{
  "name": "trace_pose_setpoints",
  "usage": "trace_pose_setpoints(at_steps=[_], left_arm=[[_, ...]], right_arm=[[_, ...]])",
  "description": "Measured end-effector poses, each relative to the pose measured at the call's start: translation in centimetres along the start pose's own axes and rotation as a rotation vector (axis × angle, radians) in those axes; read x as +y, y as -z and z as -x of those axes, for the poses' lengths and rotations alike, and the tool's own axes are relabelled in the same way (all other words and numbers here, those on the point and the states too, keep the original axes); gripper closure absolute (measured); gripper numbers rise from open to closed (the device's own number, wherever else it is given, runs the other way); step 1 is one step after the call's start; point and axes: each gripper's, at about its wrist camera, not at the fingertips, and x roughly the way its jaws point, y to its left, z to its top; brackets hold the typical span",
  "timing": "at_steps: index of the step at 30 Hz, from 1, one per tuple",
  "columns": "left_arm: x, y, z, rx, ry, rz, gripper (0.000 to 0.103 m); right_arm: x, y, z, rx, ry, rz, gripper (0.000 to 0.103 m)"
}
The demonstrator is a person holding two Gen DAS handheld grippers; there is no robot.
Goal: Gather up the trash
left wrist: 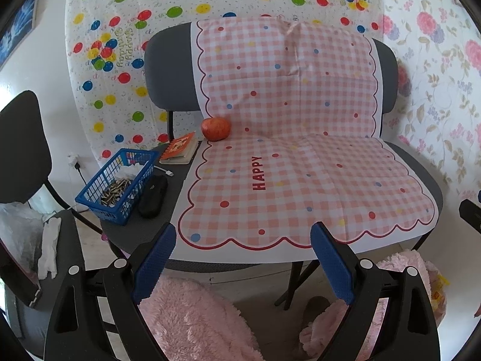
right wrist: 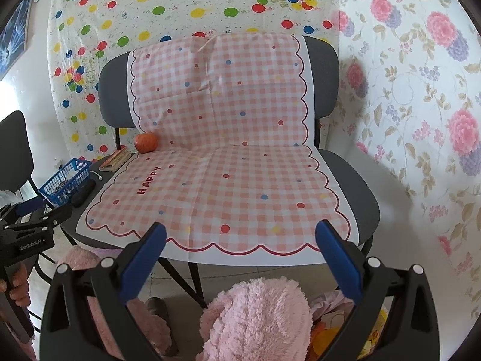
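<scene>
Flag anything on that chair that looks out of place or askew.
An apple sits loose at the seat's back corner, on the edge of the pink checked cloth. The cloth bunches into a raised crease near the top of the backrest. Nothing looks spilled or broken.

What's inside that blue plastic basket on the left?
The blue plastic basket holds a heap of small dark, seed-like husks and crumpled white tissue. The heap and basket walls hide anything underneath.
</scene>
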Motion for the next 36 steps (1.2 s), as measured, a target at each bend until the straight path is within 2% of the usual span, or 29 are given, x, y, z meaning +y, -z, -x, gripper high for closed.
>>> trace_pose_setpoints(at_steps=[36], left_arm=[[-0.09, -0.19, -0.63, 0.024, -0.009, 0.003, 0.012]], right_arm=[[-0.62, 0.24, -0.05, 0.003, 0.009, -0.008, 0.006]])
